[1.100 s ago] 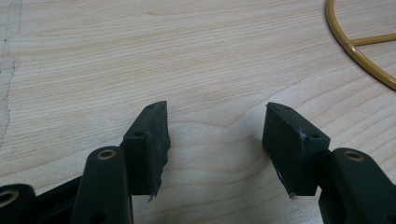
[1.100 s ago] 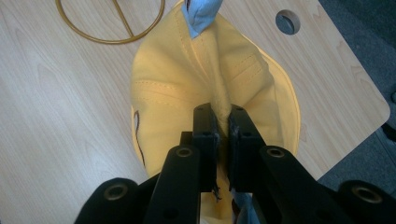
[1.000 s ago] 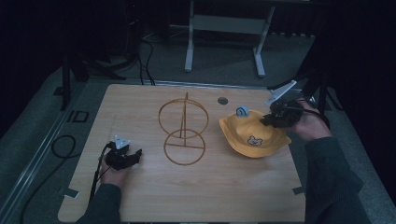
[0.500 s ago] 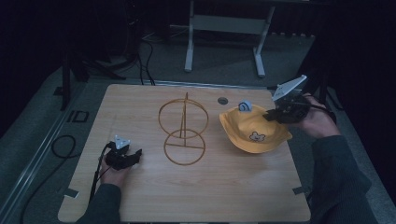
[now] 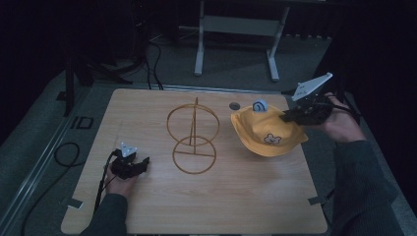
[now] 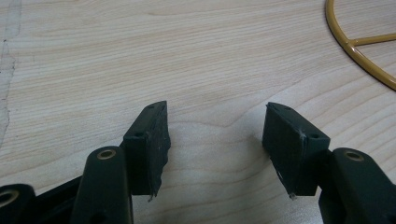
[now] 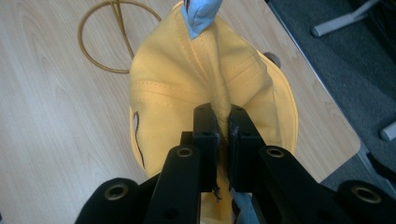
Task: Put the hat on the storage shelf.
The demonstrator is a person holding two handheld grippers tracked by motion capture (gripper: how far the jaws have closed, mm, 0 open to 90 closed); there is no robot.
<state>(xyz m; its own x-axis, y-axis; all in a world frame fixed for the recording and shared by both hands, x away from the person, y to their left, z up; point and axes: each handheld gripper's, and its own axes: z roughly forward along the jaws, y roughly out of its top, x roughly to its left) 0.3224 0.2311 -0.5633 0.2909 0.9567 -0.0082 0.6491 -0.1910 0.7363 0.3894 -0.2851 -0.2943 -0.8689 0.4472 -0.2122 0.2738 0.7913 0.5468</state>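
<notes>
A yellow hat (image 5: 268, 137) with a small bear patch and a blue tab (image 5: 259, 105) hangs tilted over the table's right side. My right gripper (image 5: 287, 117) is shut on a fold of its brim. In the right gripper view the yellow hat (image 7: 196, 88) bunches into a ridge pinched between the black pads (image 7: 205, 128). A gold wire stand (image 5: 193, 132), two rings on an upright rod, sits at mid-table. Near the front left, my left gripper (image 5: 143, 164) rests on the wood, and my left gripper (image 6: 215, 135) stands open with bare wood between its fingers.
The wooden table (image 5: 147, 211) has a small round hole (image 5: 234, 105) at its far edge. A cable (image 5: 66, 155) loops on the floor to the left. A metal frame leg (image 5: 199, 39) stands behind the table. The stand's base ring (image 6: 355, 44) lies ahead of the left gripper.
My right gripper has risen and drawn to the right with the hat's brim in it, lifting that side of the hat. The left hand has stayed put.
</notes>
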